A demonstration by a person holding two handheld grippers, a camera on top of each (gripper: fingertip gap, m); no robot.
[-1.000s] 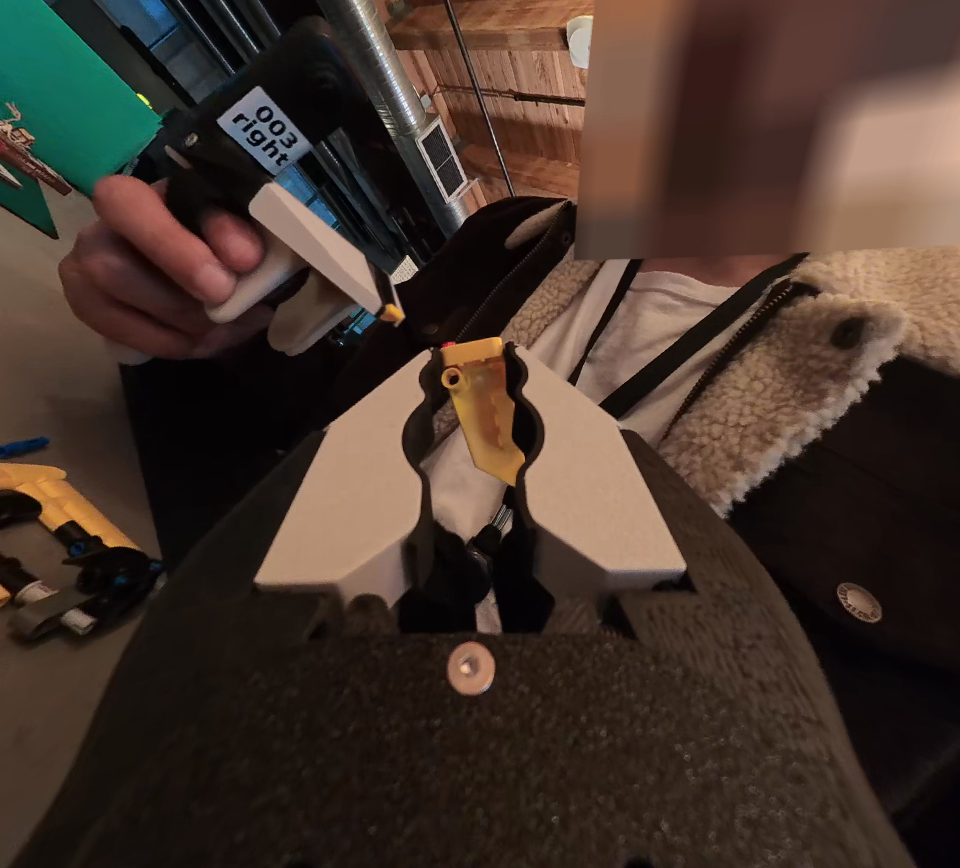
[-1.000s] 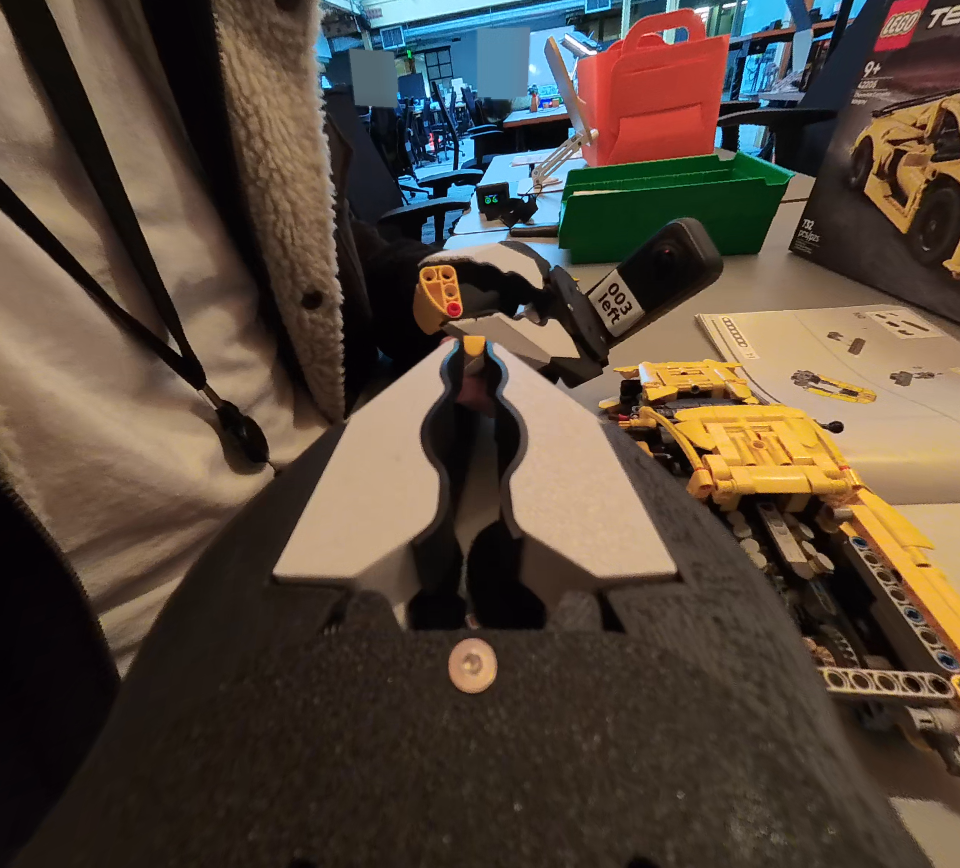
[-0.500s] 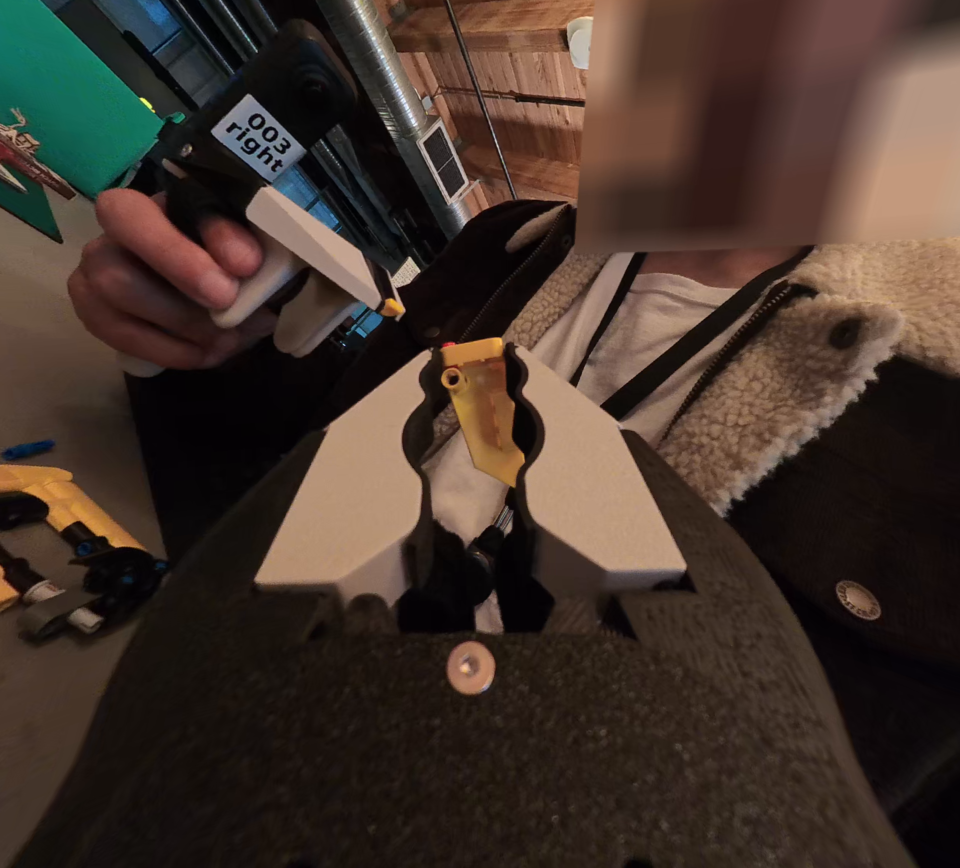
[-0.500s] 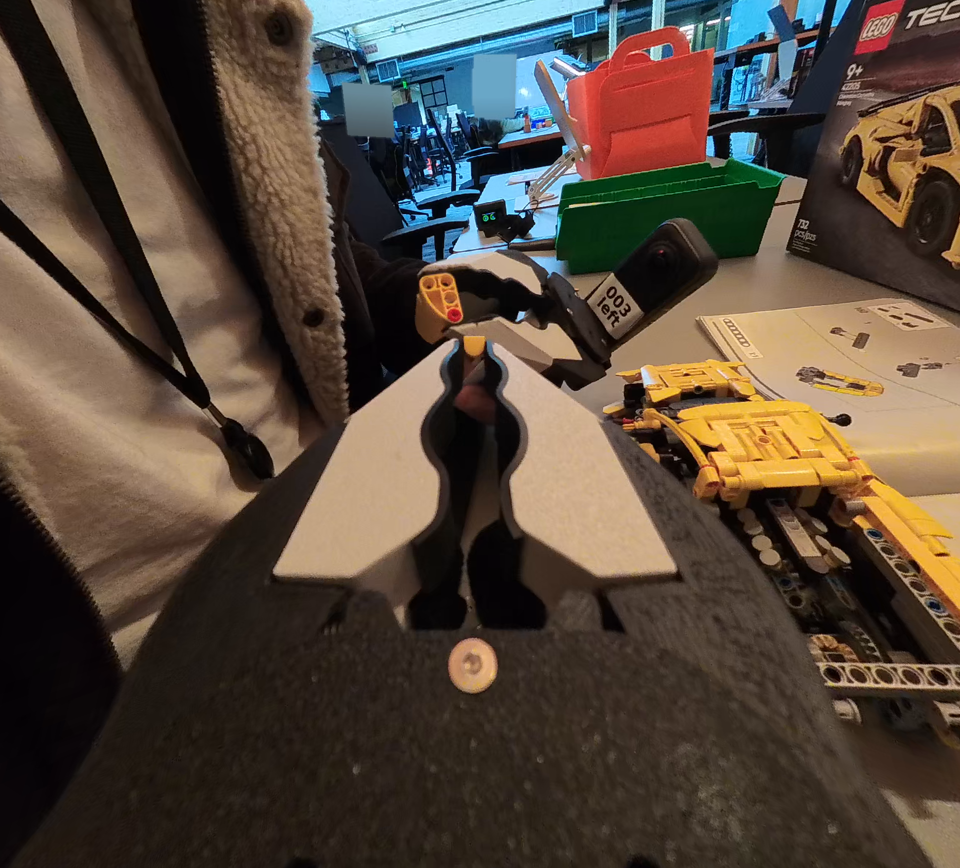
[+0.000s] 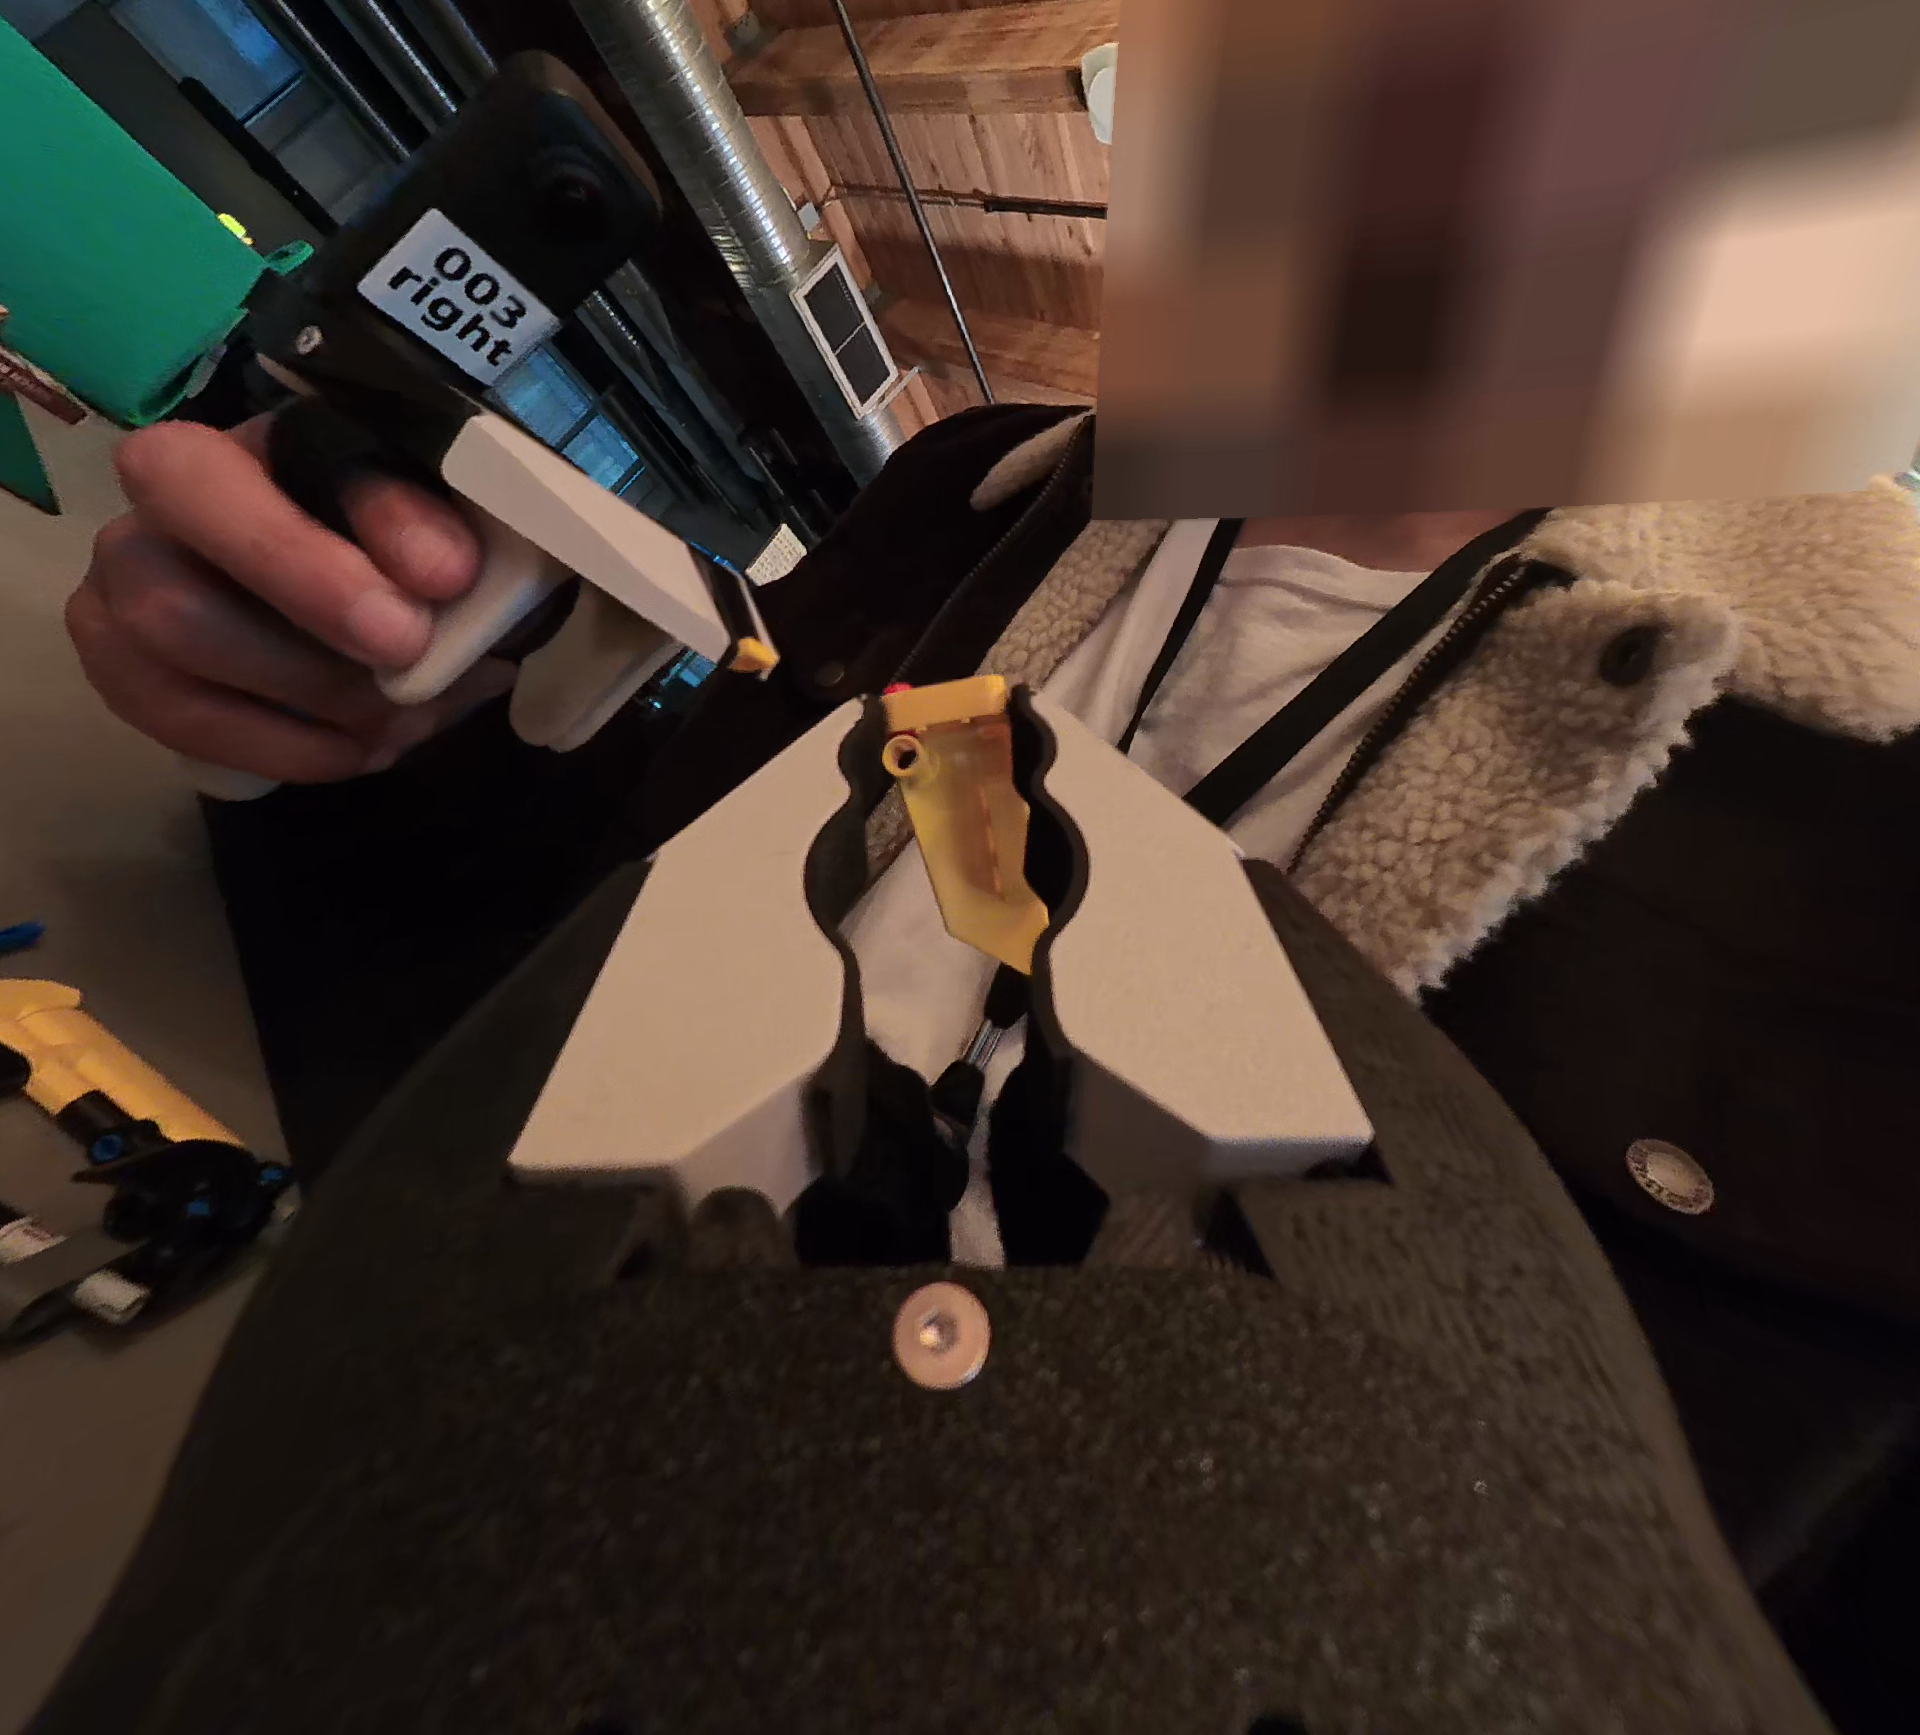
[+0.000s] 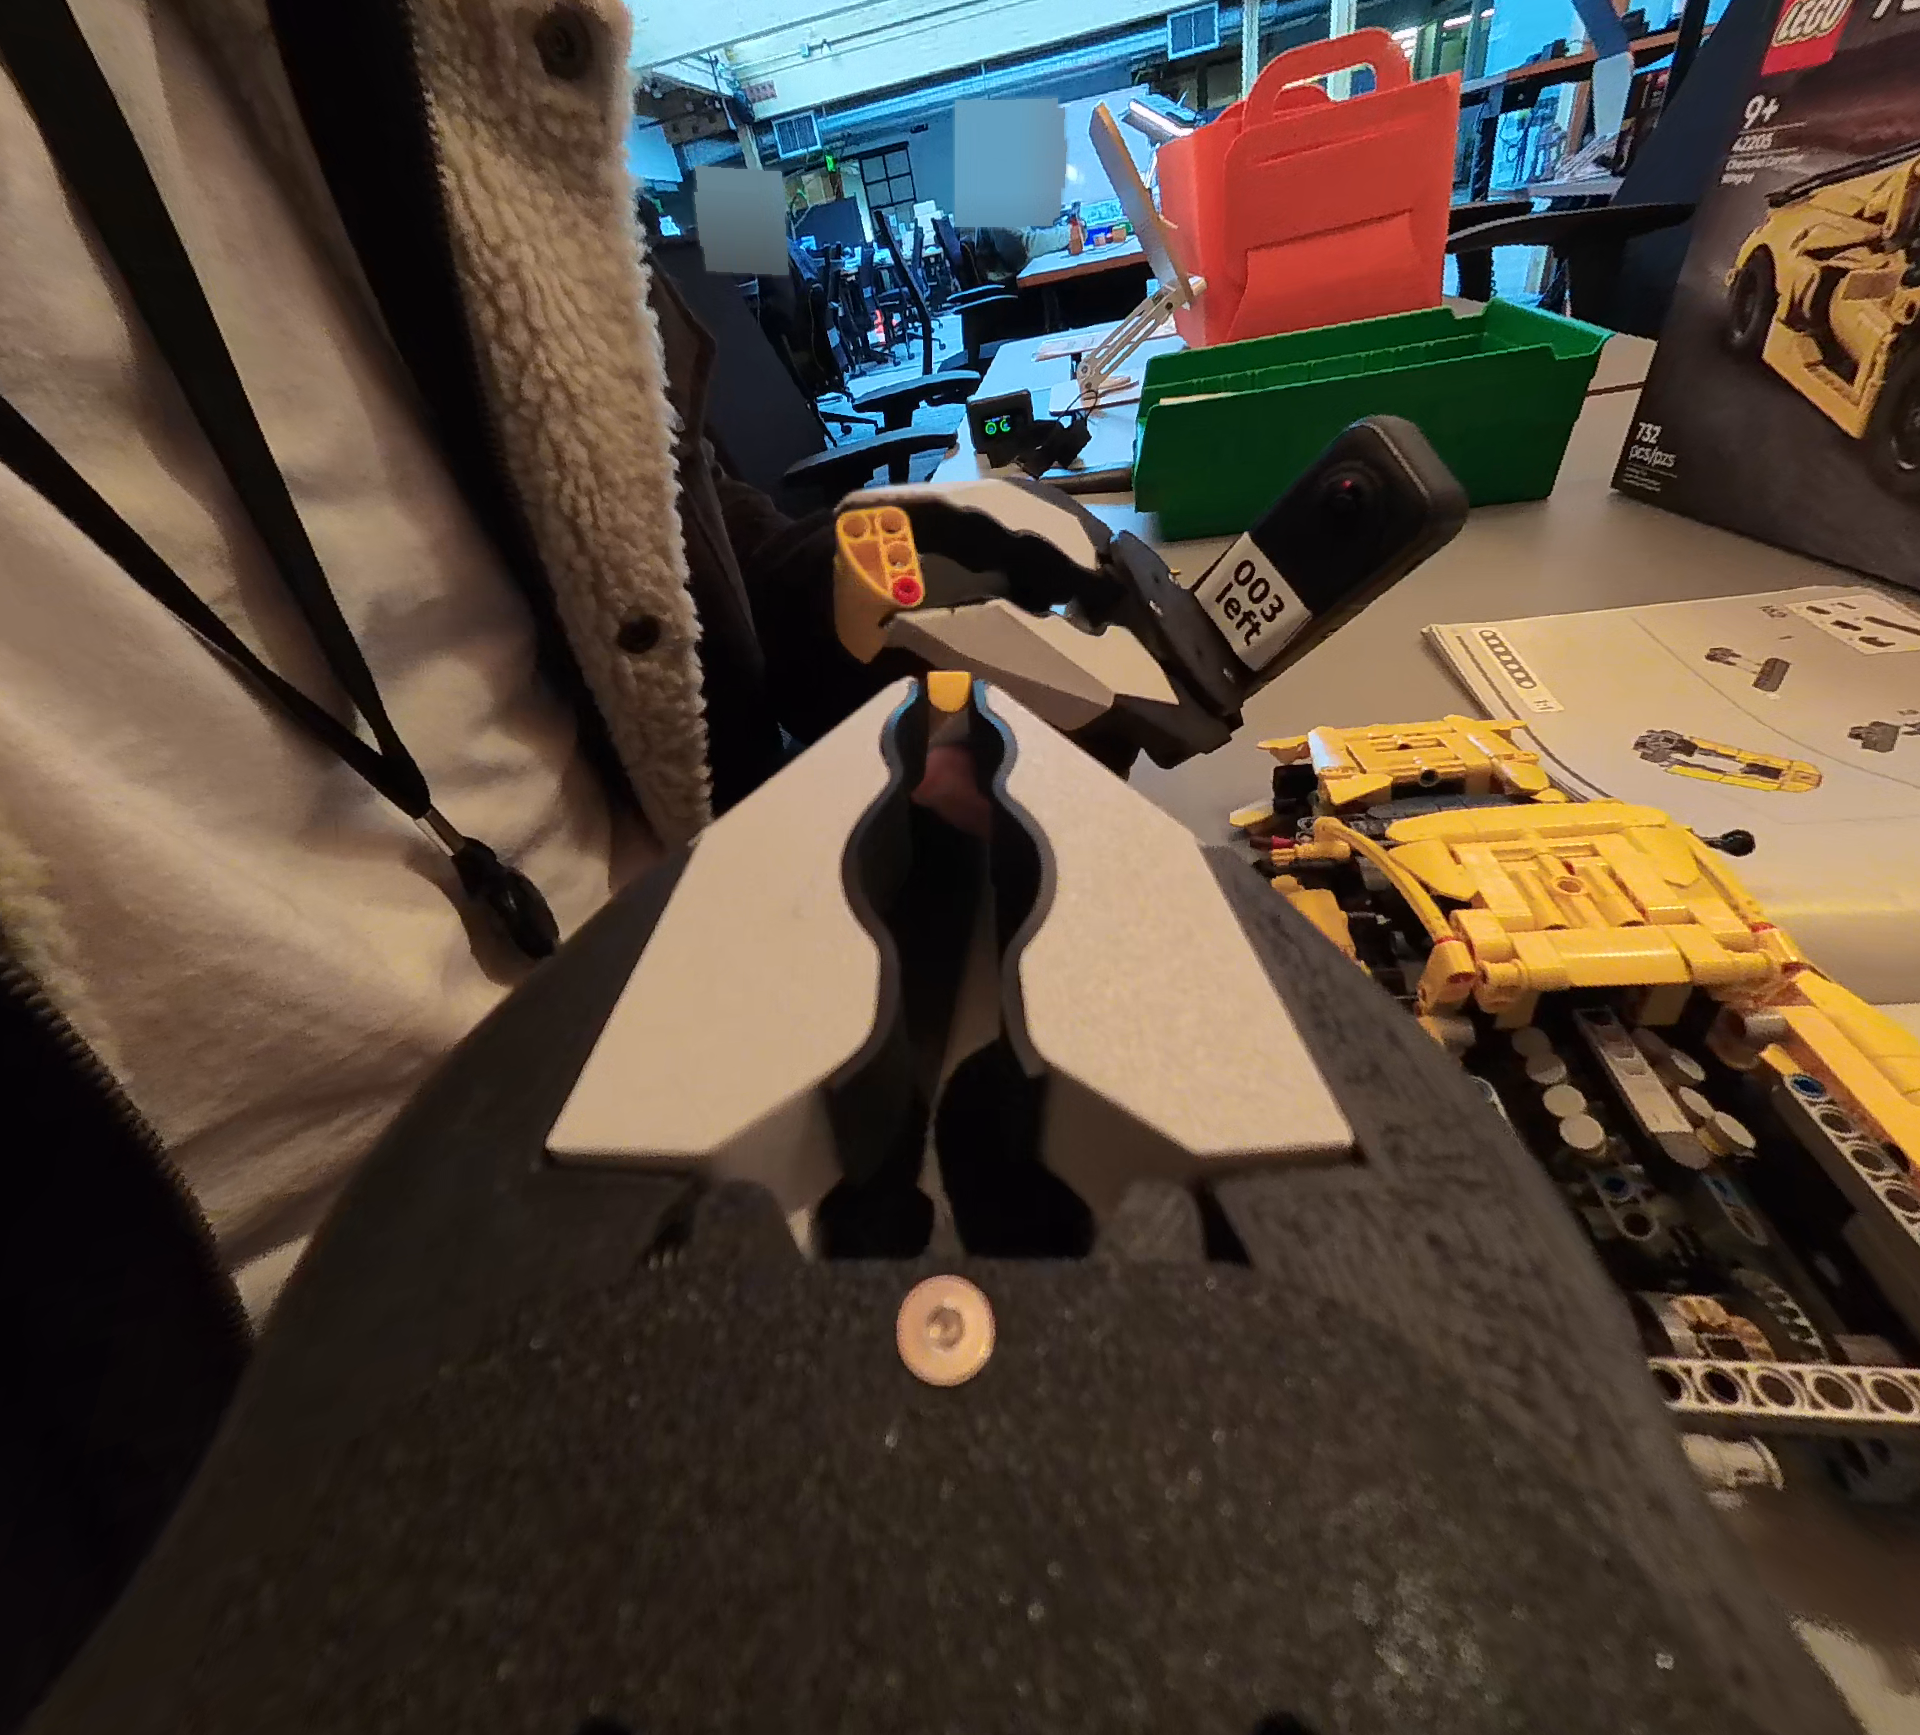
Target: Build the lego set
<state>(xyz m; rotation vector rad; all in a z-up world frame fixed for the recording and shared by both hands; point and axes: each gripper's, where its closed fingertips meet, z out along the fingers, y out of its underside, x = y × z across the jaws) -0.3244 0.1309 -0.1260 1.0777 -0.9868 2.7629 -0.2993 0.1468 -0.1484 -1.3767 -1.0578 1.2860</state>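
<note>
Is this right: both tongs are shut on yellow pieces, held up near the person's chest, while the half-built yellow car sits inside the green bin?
Not quite. The right wrist view shows the half-built yellow car on the table, in front of the green bin, not inside it. The rest stands.

Two grippers are counted: the left gripper (image 5: 943,709) and the right gripper (image 6: 943,698). Two loose yellow pieces are seen, one yellow panel piece (image 5: 971,828) clamped in the left, one small yellow piece (image 6: 947,690) pinched in the right. One part-built yellow car (image 6: 1538,906) is counted on the table (image 6: 1621,563). One instruction booklet (image 6: 1704,677), one set box (image 6: 1808,231), one green bin (image 6: 1351,407) and one orange bag (image 6: 1309,199) are tallied.
</note>
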